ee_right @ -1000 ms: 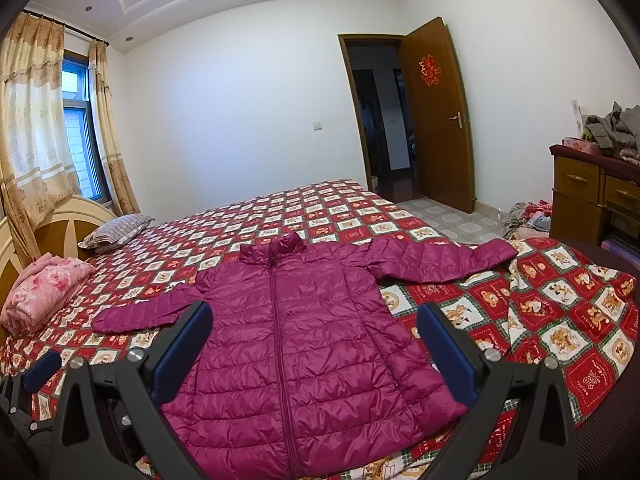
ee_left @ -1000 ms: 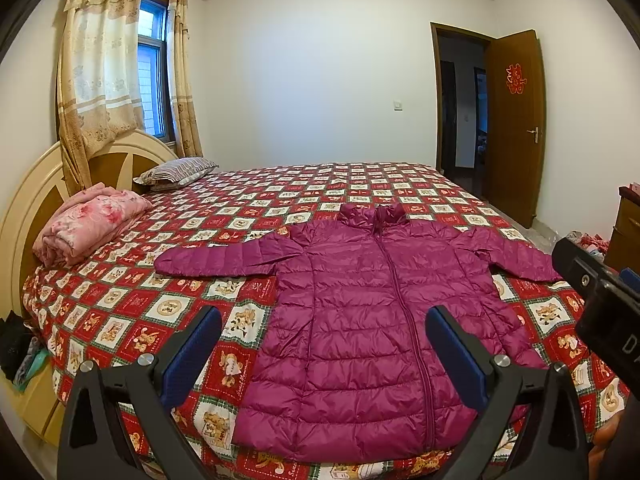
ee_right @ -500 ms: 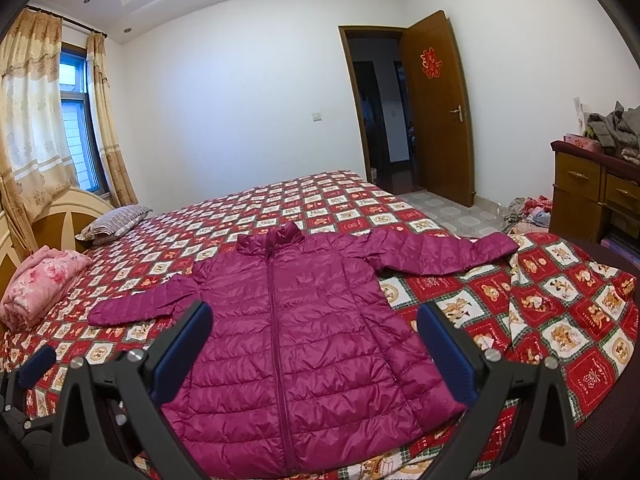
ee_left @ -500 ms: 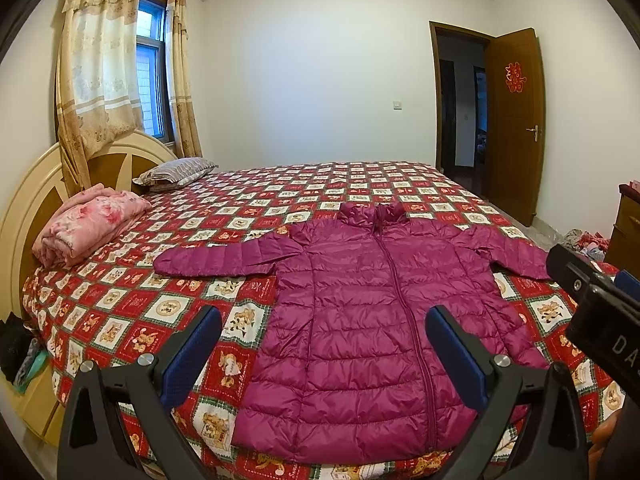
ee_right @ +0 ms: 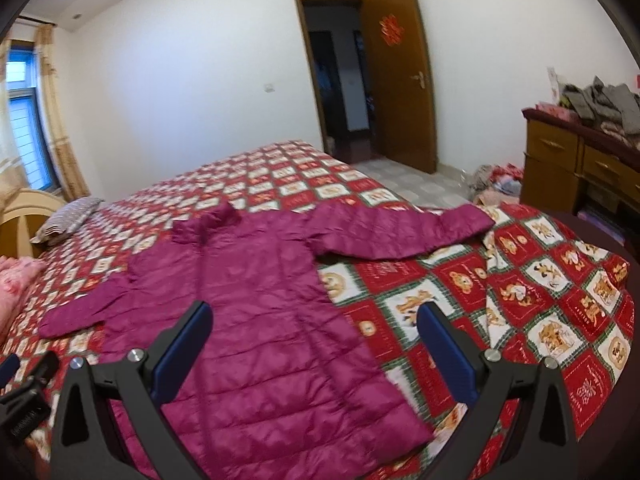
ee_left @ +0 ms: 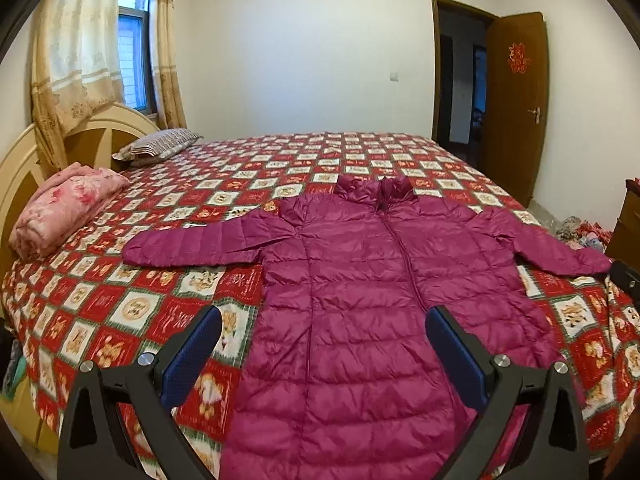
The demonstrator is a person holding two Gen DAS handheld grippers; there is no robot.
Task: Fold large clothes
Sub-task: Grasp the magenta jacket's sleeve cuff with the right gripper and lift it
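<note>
Quilted jacket (ee_left: 360, 300) in slightly shiny magenta cloth, matt printed cotton bedspread (ee_left: 160, 304), glossy brown wooden door (ee_right: 404, 80), black plastic fingers (ee_left: 192, 356) with blue pads

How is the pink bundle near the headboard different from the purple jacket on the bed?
The pink bundle is folded into a thick floral roll; the purple jacket lies flat, both sleeves spread, not yet folded. The bundle sits by the headboard, the jacket near the foot edge, under both open tongs, left and right. Both rest on the checkered bedspread.
</note>
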